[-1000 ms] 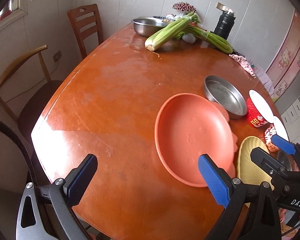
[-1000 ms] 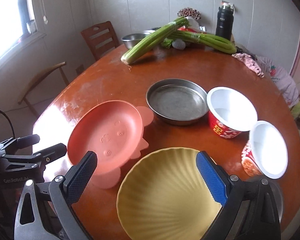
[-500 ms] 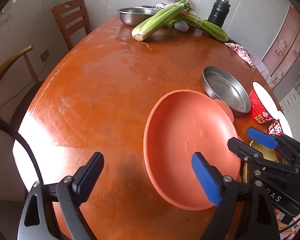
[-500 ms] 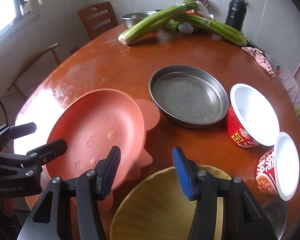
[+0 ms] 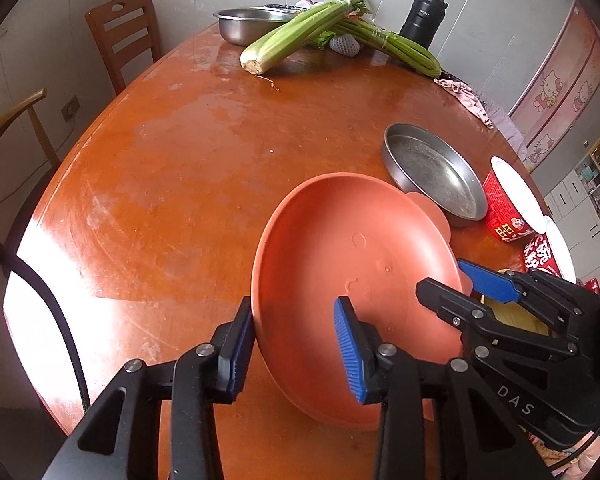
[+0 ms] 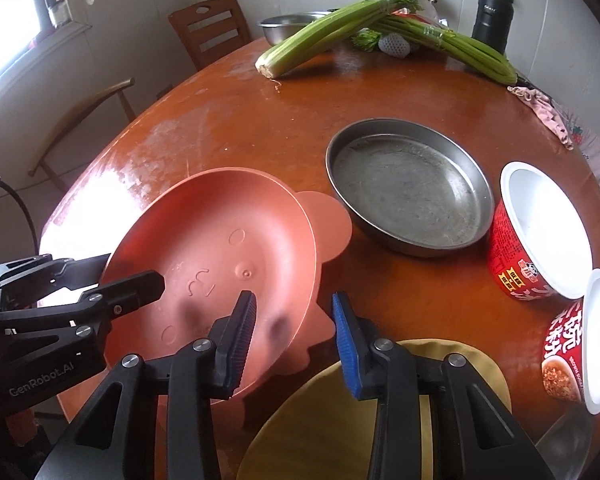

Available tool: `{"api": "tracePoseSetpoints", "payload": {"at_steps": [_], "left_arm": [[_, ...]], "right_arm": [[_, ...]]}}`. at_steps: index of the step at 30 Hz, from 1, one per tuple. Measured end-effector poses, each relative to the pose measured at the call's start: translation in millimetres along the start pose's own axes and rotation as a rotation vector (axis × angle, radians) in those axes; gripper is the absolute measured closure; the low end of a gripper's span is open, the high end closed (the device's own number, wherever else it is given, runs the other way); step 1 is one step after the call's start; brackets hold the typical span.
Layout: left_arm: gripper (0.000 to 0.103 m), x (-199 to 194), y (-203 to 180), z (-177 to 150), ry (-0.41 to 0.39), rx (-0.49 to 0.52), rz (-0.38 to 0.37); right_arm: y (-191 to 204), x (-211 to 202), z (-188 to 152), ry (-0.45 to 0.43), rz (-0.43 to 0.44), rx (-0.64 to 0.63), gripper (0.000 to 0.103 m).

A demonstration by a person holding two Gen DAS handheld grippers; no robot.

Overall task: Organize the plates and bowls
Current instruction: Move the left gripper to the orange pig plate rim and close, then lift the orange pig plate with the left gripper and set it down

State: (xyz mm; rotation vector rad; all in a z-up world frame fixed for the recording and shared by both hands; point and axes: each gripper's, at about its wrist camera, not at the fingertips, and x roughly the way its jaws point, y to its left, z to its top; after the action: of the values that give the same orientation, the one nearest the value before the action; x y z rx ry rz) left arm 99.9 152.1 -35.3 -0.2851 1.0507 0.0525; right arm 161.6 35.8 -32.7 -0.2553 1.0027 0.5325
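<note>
A salmon-pink plate with ear-shaped tabs (image 5: 352, 276) (image 6: 220, 248) sits at the near edge of the table, tilted up. My left gripper (image 5: 296, 344) has its fingers astride the plate's left rim, closing on it. My right gripper (image 6: 294, 332) straddles the plate's right rim, its fingers partly closed. A yellow shell-shaped plate (image 6: 332, 420) lies under the right gripper. A steel pan (image 6: 410, 184) (image 5: 432, 172) sits behind the pink plate. Two red instant-noodle bowls (image 6: 540, 236) (image 6: 580, 344) stand at the right.
Celery bunches (image 5: 300, 36), a steel basin (image 5: 252, 20) and a black flask (image 5: 424, 16) stand at the table's far end. A pink cloth (image 5: 468, 96) lies at the far right edge. Wooden chairs (image 5: 120, 36) stand to the left.
Both grippers have narrowed from wide open and moved onto the pink plate's opposite rims. The plate now sits tilted between them.
</note>
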Motion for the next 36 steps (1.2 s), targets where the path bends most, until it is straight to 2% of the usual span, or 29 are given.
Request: {"api": "tracePoseSetpoints", "payload": {"at_steps": [4,16,25,36], "left_arm": [[0.064,-5.3,4.3,2.7,-0.011,-0.024,-0.015],[0.064,-20.6,29.5,27.2,-0.076,-0.031,0.033],[0.064,2.7,43.1,49.5,-0.065,-0.006,0.034],[0.064,28.2,41.5,53.2,-0.051,0.020,0.059]], "right_arm": [[0.4,-1.2,0.0,-0.003,0.016,0.011,0.063],[24.1,-11.6,17.3,-0.055,0.066,0.031,0.063],[36.9,-5.5,24.8,-0.074,0.055,0.059,0.063],[33.5,7.6,22.2,-0.047,0.050,0.071,0.062]]}}
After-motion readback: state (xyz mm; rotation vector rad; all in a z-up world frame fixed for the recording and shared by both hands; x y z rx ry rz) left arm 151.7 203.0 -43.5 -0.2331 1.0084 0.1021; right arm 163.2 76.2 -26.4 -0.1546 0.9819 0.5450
